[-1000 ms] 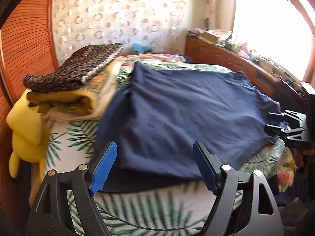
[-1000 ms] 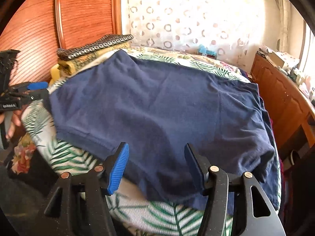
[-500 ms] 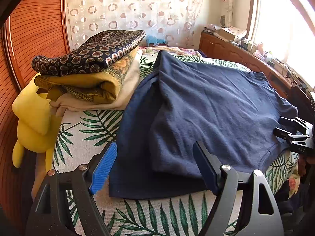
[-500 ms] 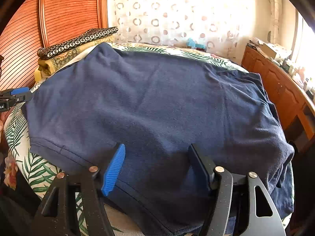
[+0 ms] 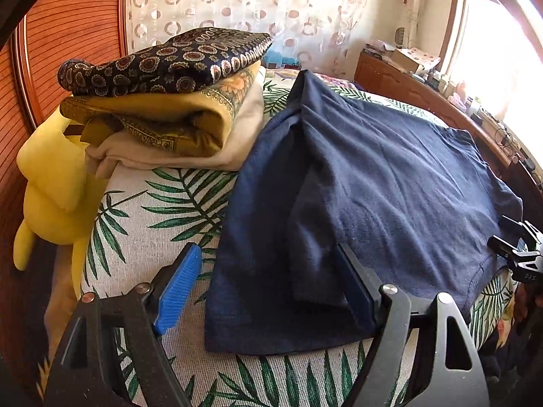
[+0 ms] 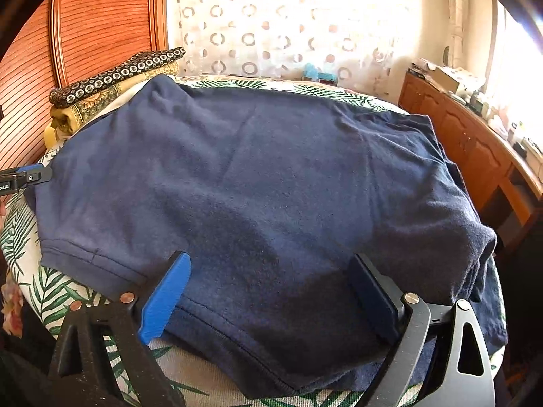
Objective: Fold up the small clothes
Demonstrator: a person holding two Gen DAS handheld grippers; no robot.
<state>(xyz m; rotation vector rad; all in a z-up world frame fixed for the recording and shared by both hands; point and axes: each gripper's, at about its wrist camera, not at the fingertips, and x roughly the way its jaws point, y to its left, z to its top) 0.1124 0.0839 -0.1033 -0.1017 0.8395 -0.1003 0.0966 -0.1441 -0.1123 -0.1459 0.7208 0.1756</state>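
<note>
A navy T-shirt [image 6: 271, 186] is observed spread across a bed [image 5: 163, 210] covered in a palm-leaf print sheet. The garment is partly folded: in the left wrist view one side panel is laid over the body, forming a long raised fold line running away from the camera. Its hemmed lower edge is seen near the bed's near edge in the right wrist view, and part of the cloth hangs over the bed's right side.

The left hand-held gripper [image 5: 268, 291] is found released, its jaws wide apart, positioned over the near corner of the shirt with nothing clamped between them. The right hand-held gripper [image 6: 271, 291] is likewise found released, jaws spread above the shirt's hem area; whether its pads touch the fabric cannot be told.

A stack of folded cloths [image 5: 169, 101] is noted at the left side of the bed, just beside the shirt's sleeve, with a dark patterned piece on top. A yellow plush toy [image 5: 51, 186] is lodged against the wooden headboard [image 6: 101, 27]. A wooden cabinet [image 6: 468, 142] stands along the right wall.
</note>
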